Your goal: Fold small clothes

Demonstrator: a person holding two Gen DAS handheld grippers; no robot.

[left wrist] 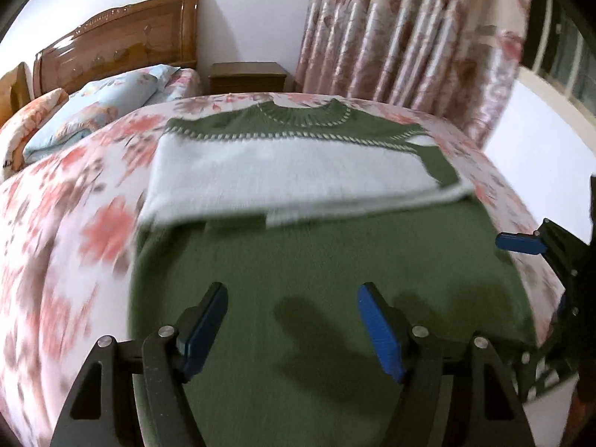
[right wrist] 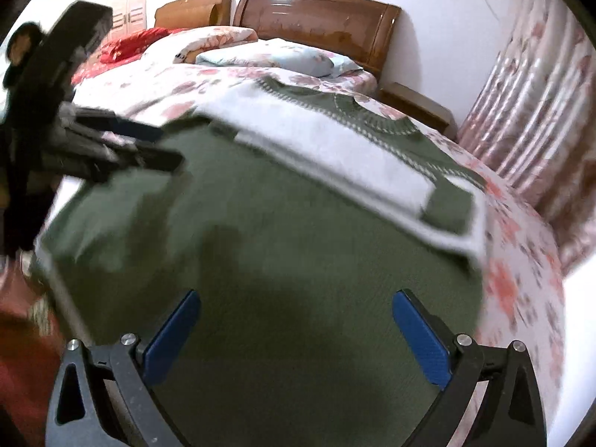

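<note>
A green sweater (left wrist: 327, 260) with white sleeves (left wrist: 290, 171) folded across its chest lies flat on the floral bed (left wrist: 74, 231), collar at the far side. My left gripper (left wrist: 292, 298) hovers open and empty above the sweater's lower half. The right gripper's blue fingertip (left wrist: 519, 242) shows at the sweater's right edge. In the right wrist view the sweater (right wrist: 279, 260) fills the middle, my right gripper (right wrist: 296, 311) is open and empty above its hem, and the left gripper (right wrist: 149, 149) is over the sweater's left side.
Pillows (left wrist: 108, 100) and a wooden headboard (left wrist: 123, 37) are at the bed's far left. A nightstand (left wrist: 246, 76) and floral curtains (left wrist: 409, 37) stand beyond the bed. A red quilt (right wrist: 126, 46) lies at the far side.
</note>
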